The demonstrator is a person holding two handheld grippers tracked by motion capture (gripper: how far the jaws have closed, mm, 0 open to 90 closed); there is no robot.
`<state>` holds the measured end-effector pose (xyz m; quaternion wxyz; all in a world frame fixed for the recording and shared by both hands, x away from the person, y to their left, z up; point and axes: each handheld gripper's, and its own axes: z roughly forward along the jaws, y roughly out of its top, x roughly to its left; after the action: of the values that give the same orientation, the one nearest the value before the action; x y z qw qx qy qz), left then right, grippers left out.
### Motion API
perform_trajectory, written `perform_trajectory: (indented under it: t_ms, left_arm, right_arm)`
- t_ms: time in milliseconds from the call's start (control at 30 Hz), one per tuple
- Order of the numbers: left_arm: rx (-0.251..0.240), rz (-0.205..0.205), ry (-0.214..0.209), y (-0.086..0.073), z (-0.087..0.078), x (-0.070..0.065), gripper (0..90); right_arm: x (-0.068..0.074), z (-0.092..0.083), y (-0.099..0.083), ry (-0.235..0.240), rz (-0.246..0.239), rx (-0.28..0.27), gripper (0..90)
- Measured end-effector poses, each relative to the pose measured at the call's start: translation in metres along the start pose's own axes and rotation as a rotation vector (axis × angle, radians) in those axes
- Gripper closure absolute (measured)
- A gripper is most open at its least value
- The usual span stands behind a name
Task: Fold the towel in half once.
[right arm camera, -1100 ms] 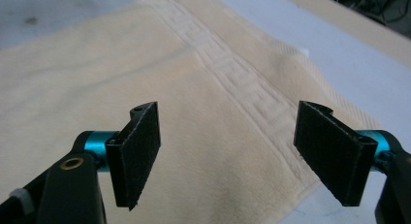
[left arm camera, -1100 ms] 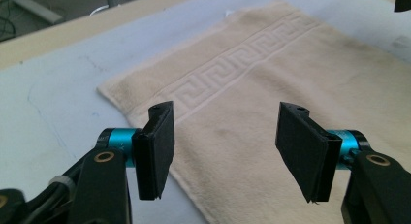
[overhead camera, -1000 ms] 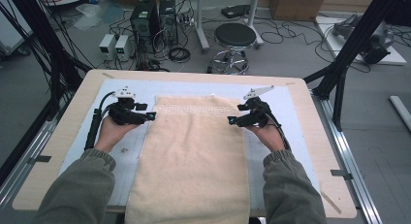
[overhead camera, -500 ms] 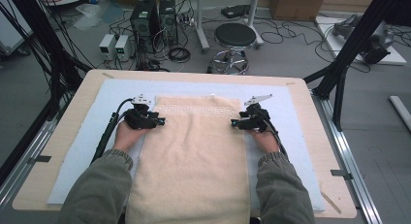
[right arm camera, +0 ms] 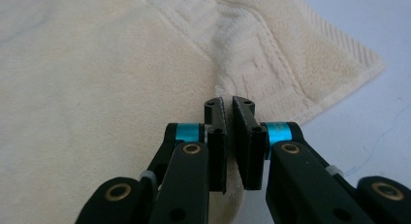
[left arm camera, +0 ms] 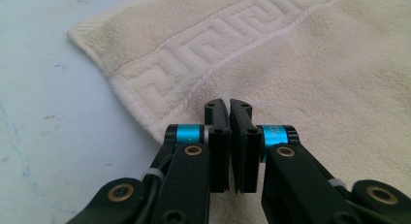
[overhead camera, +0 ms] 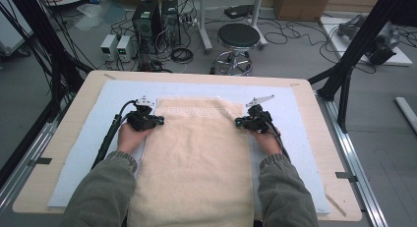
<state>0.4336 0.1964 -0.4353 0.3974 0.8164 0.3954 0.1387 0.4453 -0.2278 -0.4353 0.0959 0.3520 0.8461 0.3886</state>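
A cream towel [overhead camera: 196, 158] with a Greek-key border lies flat down the middle of the surface [overhead camera: 314, 114], on a pale blue mat [overhead camera: 88, 138]. Its near end hangs off the near edge between the person's sleeves, and its bordered far end lies toward the far side.

The left hand-held gripper [overhead camera: 156, 121] sits at the towel's left edge, just near of the far-left corner. In the left gripper view its jaws [left arm camera: 229, 136] have just been closing and now stand pressed together on the towel's edge, with at most a thin fold of cloth caught between the pads.

The right hand-held gripper [overhead camera: 242, 122] mirrors it at the right edge, near the far-right corner. In the right gripper view the jaws [right arm camera: 228, 136] have likewise just closed, and a ridge of towel is pinched up between them, the cloth puckering just ahead of the tips.

The step in hand looks like the grasp before a fold: both far corners are being taken.

The next move probably calls for lifting both corners together and level, then carrying them toward the near end so the far edge lands square. If the left pinch is shallow, that corner could slip out on the lift.
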Motion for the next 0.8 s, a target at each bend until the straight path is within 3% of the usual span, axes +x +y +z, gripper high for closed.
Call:
perform_trajectory:
  t_ms: [100,233,300,400,433,600,700,767,800]
  left_arm:
    - [-0.037,0.009,-0.015,0.004,-0.011,0.001,86.3]
    - [-0.063,0.041,-0.042,0.009,-0.03,-0.002,86.4]
    - [-0.074,0.06,-0.061,0.011,-0.04,-0.006,86.4]
    - [-0.137,0.07,-0.086,0.01,-0.06,-0.011,86.4]
    - [-0.152,0.063,-0.093,0.008,-0.066,-0.013,86.3]
    - [-0.174,0.111,-0.115,-0.009,-0.094,-0.032,86.4]
    - [-0.147,0.151,-0.126,-0.025,-0.104,-0.047,86.3]
    - [-0.153,0.175,-0.114,-0.039,-0.112,-0.058,86.3]
    - [-0.162,0.187,-0.102,-0.046,-0.116,-0.062,86.1]
  right_arm:
    - [0.002,-0.01,0.003,0.039,0.009,-0.036,85.2]
    - [0.009,-0.026,0.008,0.075,-0.019,-0.065,85.4]
    - [0.017,-0.043,0.012,0.116,-0.04,-0.088,85.4]
    - [0.023,-0.055,0.012,0.146,-0.059,-0.105,85.4]
    - [0.031,-0.069,0.012,0.162,-0.071,-0.119,85.4]
    - [0.052,-0.091,0.004,0.202,-0.118,-0.128,85.4]
    - [0.068,-0.1,-0.005,0.212,-0.142,-0.131,85.3]
    - [0.084,-0.105,-0.01,0.212,-0.177,-0.085,85.3]
    - [0.091,-0.108,-0.014,0.216,-0.196,-0.108,85.3]
